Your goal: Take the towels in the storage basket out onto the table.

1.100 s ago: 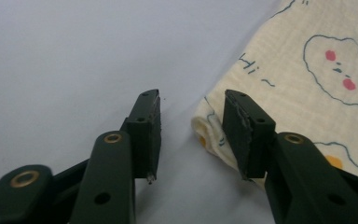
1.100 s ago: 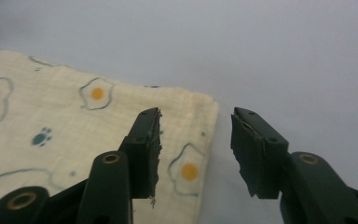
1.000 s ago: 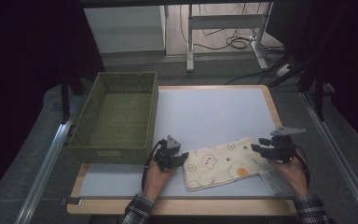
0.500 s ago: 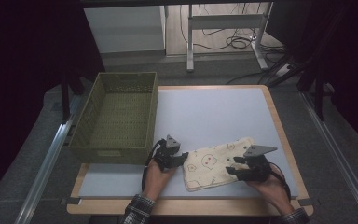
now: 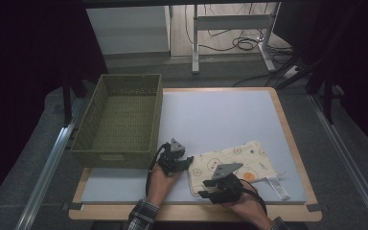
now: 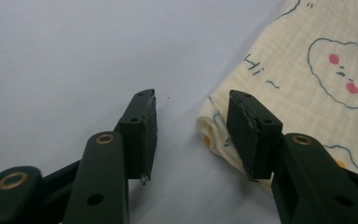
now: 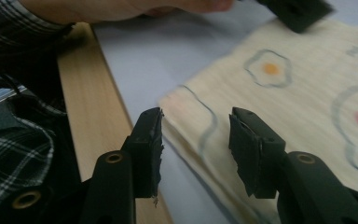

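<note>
Cloth near the bench's front edge.
We see both claws parted, empty: left gripper at its left corner, right gripper, just closing, at its front corner.

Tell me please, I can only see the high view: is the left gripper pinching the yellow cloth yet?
Observer: No. In the left gripper view, the left gripper has its jaws open. The cloth's folded corner just lies by one jaw.
Operator: What about the right one?
Observer: The right gripper has just been closing its jaws, but they are apart. The cloth's edge shows in the gap, not pinched.
Operator: What's drawn on the cloth?
Observer: Up close there's a little "Hi" beside a face with pink cheeks.
</note>
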The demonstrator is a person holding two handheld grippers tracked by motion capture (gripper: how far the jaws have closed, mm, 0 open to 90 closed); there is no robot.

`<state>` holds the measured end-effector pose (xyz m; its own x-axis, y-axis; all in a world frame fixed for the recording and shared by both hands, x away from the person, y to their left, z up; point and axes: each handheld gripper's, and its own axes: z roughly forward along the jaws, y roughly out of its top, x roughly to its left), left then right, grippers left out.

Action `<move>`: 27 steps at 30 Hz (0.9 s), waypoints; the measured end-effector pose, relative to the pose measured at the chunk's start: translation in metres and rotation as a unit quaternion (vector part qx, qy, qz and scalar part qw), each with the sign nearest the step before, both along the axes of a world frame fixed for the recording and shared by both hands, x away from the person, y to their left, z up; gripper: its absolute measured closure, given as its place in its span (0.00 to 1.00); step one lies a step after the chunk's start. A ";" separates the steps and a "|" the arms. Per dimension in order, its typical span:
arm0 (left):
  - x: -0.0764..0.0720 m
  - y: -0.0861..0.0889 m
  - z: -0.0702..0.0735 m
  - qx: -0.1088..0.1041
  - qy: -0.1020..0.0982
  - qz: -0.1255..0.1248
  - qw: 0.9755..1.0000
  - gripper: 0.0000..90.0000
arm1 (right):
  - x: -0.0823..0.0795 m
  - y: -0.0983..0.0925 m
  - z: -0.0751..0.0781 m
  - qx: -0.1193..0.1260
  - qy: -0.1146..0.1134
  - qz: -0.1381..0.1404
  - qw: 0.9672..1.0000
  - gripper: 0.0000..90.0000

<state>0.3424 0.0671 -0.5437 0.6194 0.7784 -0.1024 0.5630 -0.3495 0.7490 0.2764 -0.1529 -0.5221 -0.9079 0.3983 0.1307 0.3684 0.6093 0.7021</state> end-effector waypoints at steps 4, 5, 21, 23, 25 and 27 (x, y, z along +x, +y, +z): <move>0.000 0.000 0.000 0.001 0.000 -0.001 1.000 0.59 | -0.003 0.015 0.000 0.002 0.000 0.012 1.000 0.61; 0.000 0.000 0.000 0.002 0.001 -0.001 1.000 0.59 | -0.004 0.018 0.000 0.002 0.000 0.014 1.000 0.62; -0.002 -0.001 0.001 -0.001 -0.006 -0.025 1.000 0.90 | -0.008 0.028 -0.006 -0.043 -0.046 0.006 0.998 0.93; -0.003 -0.003 0.001 0.002 -0.010 -0.024 1.000 0.93 | -0.006 0.028 -0.005 -0.039 -0.039 0.004 0.998 0.94; -0.003 -0.003 0.002 -0.006 -0.008 -0.021 1.000 0.94 | -0.007 0.027 -0.004 -0.036 -0.040 0.004 0.999 0.94; -0.002 -0.003 0.005 -0.012 -0.013 -0.018 1.000 0.94 | -0.008 0.026 -0.001 -0.031 -0.046 0.002 0.998 0.94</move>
